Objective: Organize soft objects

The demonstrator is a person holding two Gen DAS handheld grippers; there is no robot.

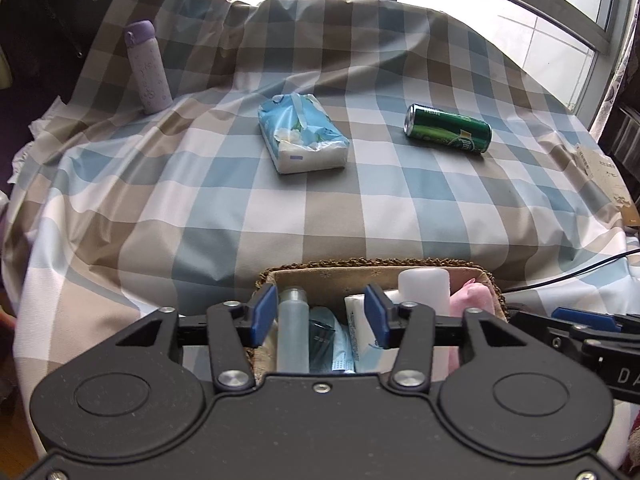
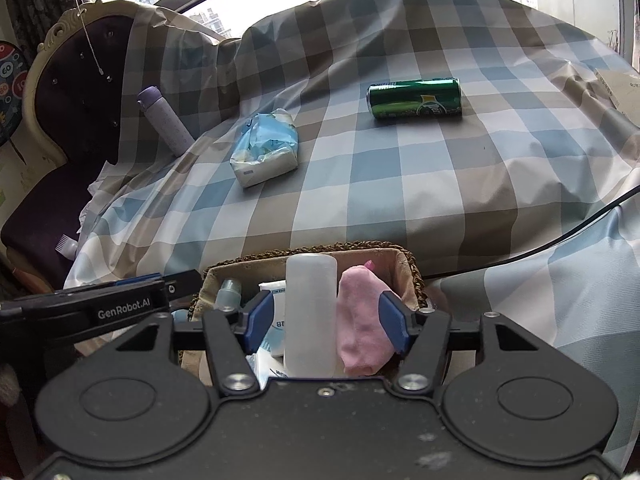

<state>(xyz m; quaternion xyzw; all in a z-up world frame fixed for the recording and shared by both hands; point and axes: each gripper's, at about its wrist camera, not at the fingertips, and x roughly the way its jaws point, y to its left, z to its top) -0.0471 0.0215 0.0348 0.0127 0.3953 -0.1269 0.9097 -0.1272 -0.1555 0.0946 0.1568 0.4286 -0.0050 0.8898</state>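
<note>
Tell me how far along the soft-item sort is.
Done: the basket already holds a pink cloth, bottles and small packets. In hand: nothing; the left gripper and right gripper sit open over it. Left: the tissue pack lies out on the checked cloth.

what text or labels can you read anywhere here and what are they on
"GenRobot.AI": on the left gripper, seen from the right wrist.
"DA": cut off by the frame edge, on the right gripper, seen from the left wrist.
Green can: logo sideways, unreadable.
Tissue pack, card, basket packets: print too small.
</note>
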